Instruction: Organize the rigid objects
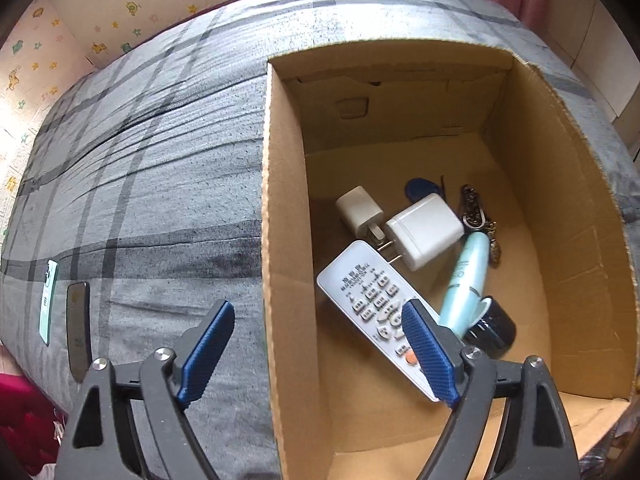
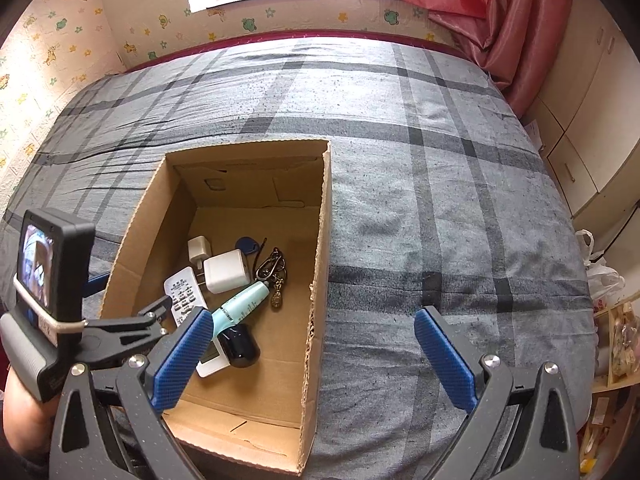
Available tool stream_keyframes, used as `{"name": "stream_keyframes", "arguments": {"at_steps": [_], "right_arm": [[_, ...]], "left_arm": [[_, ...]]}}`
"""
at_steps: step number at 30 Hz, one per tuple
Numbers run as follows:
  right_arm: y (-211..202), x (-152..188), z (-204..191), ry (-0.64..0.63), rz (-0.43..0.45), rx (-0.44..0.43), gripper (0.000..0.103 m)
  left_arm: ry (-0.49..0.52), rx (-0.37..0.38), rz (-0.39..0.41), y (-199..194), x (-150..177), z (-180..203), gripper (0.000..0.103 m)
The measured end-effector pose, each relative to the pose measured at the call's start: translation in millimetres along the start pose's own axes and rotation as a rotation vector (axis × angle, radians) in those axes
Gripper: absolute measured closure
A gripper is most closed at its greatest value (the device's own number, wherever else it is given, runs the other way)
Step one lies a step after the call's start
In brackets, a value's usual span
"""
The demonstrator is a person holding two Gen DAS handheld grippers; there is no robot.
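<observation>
- Remote point(image 1: 374, 300), two chargers point(image 1: 424, 232), tube point(image 1: 466, 280), keys point(image 1: 474, 210) lying in cardboard box point(image 1: 280, 240).
- Box resting on grey plaid bedspread point(image 2: 440, 160); two phones point(image 1: 78, 328) near its edge.
- Left gripper point(image 1: 320, 348) released, empty; right gripper point(image 2: 316, 356) likewise spread, empty.
- Cartoon wallpaper point(image 2: 60, 40), pink curtain point(image 2: 500, 20) behind.

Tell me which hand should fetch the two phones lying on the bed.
Left, probably. The two phones lie left of the cardboard box, beside the open left tongs; the right tongs show no phones in their view.

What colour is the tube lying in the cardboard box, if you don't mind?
The tube is pale mint blue-green, seen best in the left wrist view.
</observation>
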State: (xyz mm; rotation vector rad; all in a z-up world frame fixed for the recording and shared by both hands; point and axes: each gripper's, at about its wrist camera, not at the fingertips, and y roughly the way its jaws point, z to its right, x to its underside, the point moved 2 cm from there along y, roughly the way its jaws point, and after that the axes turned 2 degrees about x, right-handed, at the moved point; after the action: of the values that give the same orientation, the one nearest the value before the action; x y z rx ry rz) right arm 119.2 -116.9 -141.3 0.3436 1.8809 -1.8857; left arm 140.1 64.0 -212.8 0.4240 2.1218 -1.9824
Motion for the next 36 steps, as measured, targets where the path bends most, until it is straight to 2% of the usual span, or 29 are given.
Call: {"name": "stream_keyframes", "arguments": {"at_steps": [1, 4, 8, 15, 26, 36], "right_arm": [[-1.7, 0.6, 0.0, 0.000, 0.006, -0.003, 0.000], [-5.9, 4.4, 0.6, -0.001, 0.014, -0.008, 0.000], [-15.7, 8.0, 1.6, -0.005, 0.030, -0.020, 0.000], [-38.9, 11.3, 1.1, -0.016, 0.071, -0.023, 0.000], [-73.6, 19.5, 7.0, -0.026, 0.108, -0.020, 0.000], [-112.7, 28.6, 19.2, -0.012, 0.163, -0.007, 0.000]], "left_arm": [[-0.007, -0.003, 0.014, -5.9, 0.8, 2.1, 0.000], [-0.027, 0.001, 0.077, -27.9, 4.8, 4.7, 0.000], [-0.028, -0.005, 0.119, -53.3, 9.3, 9.5, 0.000], [-0.036, -0.083, 0.160, -86.8, 19.1, 15.9, 0.000], [-0.056, -0.050, 0.273, -148.9, 31.1, 27.5, 0.000], [-0.050, -0.023, 0.323, -181.3, 43.5, 38.2, 0.000]]}}
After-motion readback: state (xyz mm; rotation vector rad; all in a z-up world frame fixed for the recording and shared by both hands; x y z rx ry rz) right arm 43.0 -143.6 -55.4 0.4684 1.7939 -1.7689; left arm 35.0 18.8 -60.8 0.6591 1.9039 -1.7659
